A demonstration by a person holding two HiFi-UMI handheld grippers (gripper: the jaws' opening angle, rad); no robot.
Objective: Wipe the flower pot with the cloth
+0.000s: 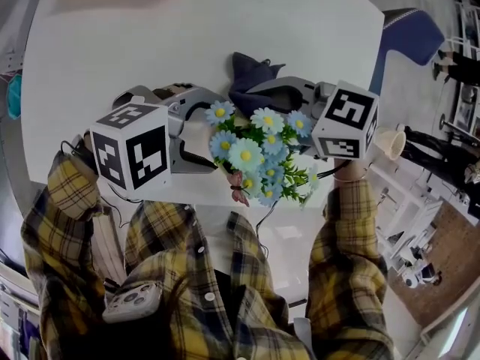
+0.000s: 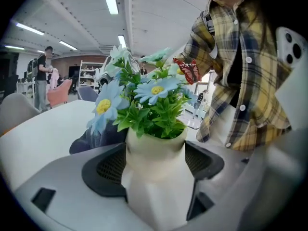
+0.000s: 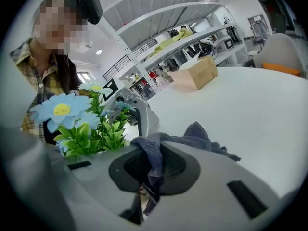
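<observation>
Here, setting: a white table (image 1: 187, 28) fills the upper half of the head view, with a yellow plaid shirt (image 1: 169, 235) below it
Flower pot (image 2: 156, 182): cream, upright, at the lower centre of the left gripper view; in the head view it is hidden under its own blooms
Left hand-held gripper (image 2: 156, 170): clamped on the flower pot, one dark pad (image 2: 103, 170) pressed to each side just below the rim
Flowers (image 1: 251, 152): blue daisies with green leaves, centre of the head view, between the two marker cubes (image 1: 131, 152); a small red butterfly (image 2: 187, 71) sits among them
Cloth (image 3: 153, 153): dark blue-grey, lower centre of the right gripper view, its loose end spilling over the jaw towards the right
Right hand-held gripper (image 3: 147, 172): jaws nipped on the cloth, just beside the flowers; whether the cloth touches the pot cannot be told
In the way: the blooms cover the pot from above and fill the left of the right gripper view
Around: a tan box (image 3: 195, 73) sits well apart on the table, upper centre of the right gripper view; a phone (image 1: 131, 302) in the shirt pocket, lower left of the head view; a bystander (image 2: 43, 76) far off at the left edge of the left gripper view
</observation>
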